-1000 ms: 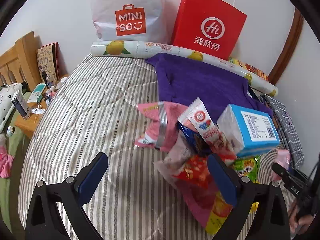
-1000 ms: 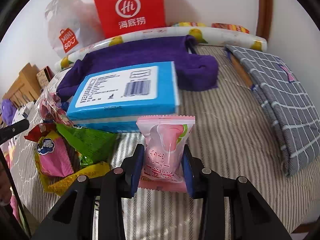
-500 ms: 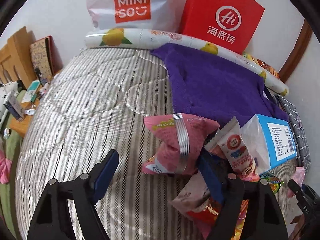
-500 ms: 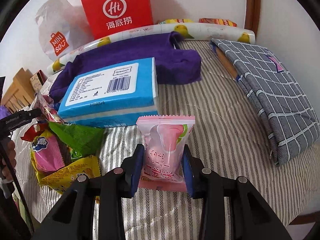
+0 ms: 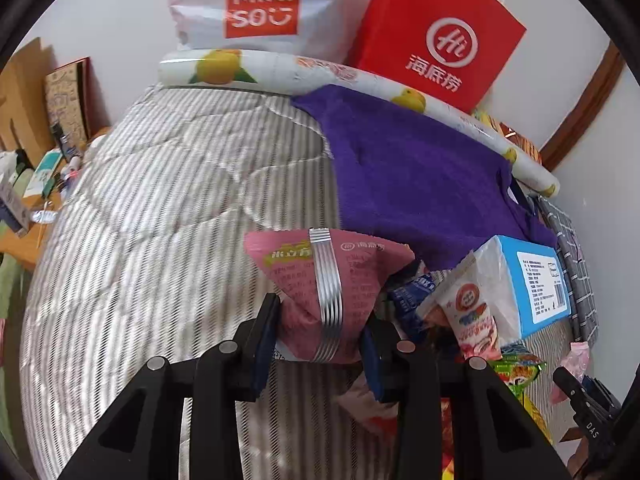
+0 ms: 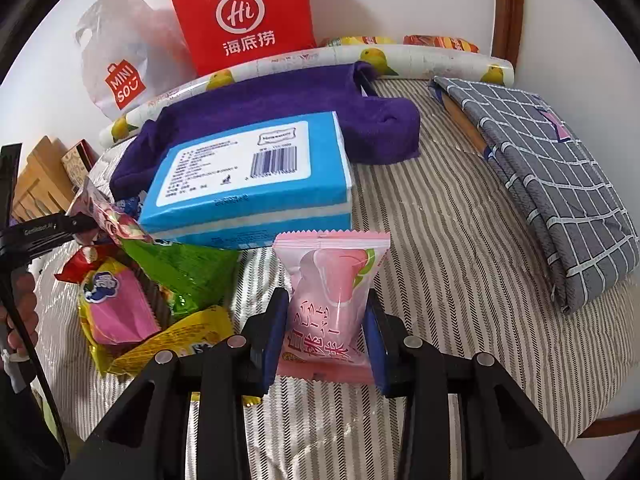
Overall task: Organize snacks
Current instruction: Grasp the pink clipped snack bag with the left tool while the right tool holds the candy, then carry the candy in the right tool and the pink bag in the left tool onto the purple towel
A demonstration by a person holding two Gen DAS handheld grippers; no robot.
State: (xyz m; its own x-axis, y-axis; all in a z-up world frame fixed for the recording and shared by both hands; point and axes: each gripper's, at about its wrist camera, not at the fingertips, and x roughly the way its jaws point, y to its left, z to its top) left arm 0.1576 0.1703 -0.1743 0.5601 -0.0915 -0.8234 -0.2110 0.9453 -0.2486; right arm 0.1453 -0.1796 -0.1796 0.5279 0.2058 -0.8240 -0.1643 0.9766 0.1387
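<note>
Both grippers have a snack each right now. The left gripper [image 5: 320, 340] has just been closing its jaws, and there's a pink pouch [image 5: 320, 280] with a silver seam strip down the middle sitting right between them. Both blue pads look pressed against its lower sides, so it's clamped on the pouch. The pouch sits at the left edge of the snack pile, on the striped quilt [image 5: 160, 220].

The right gripper [image 6: 326, 336] has its jaws clamped on a pink peach candy packet [image 6: 332, 300], upright, with the crimped top edge sticking up above the pads. It's out in front of the pile, over the striped quilt, just below the blue box [image 6: 248, 176].

The rest of the pile is to the left in the right wrist view: a green packet [image 6: 188, 272], a pink packet with a blue logo [image 6: 116, 308] and a yellow packet [image 6: 176, 340] at the near edge, all bunched together and touching. The blue box leans across the top of them, with its far side on a purple towel [image 6: 280, 100].

Along the wall there's a red paper bag [image 6: 244, 16], a white Miniso bag [image 6: 120, 60] and a long roll with a lemon print [image 6: 400, 60]. A folded grey checked cloth [image 6: 540, 168] lies off to the right, well apart from the snacks.
</note>
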